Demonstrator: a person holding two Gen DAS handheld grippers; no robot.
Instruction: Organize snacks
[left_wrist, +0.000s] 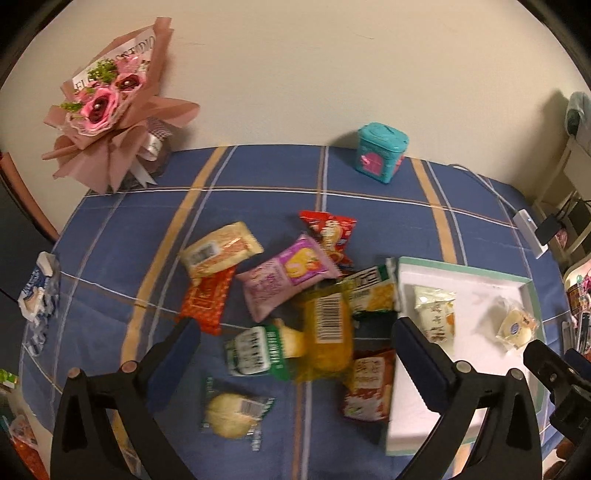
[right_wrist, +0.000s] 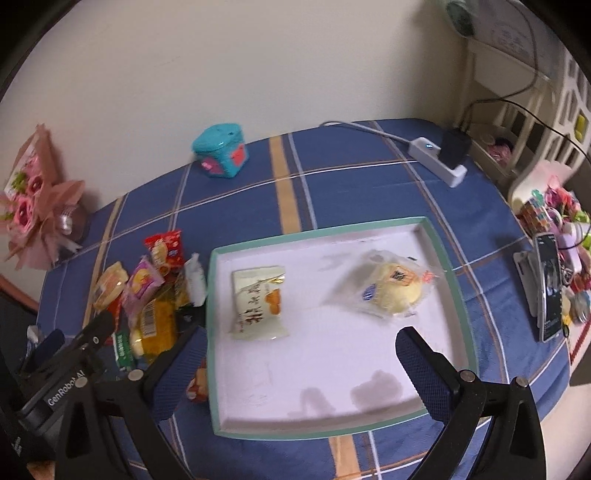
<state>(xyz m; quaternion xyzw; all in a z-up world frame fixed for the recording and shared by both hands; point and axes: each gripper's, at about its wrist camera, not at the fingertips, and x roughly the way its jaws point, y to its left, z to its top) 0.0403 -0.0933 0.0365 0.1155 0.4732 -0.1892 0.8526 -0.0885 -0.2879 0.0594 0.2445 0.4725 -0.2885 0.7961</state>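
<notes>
Both grippers — left gripper (left_wrist: 295, 345), right gripper (right_wrist: 299, 354) — hovered wide open, empty; best to pinch the yellow packet (left_wrist: 330, 334) across its middle for the tray (right_wrist: 214, 332).

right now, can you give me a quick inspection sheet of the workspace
surface: blue plaid tablecloth, set against a plain wall.
job's things: white tray with teal rim holds two packets, a cream packet and a clear-wrapped bun; loose snack pile lies on the cloth beside the tray's edge, packets overlapping.
clutter: teal tin, pink bouquet, crumpled blue-white wrapper, phone at the table edge.
grippers: left tongs open above the pile, holding nothing; right tongs open above the tray, holding nothing.
cables: white power strip with black plug and cords at the far corner.
surroundings: shelf with trinkets beside the table.
</notes>
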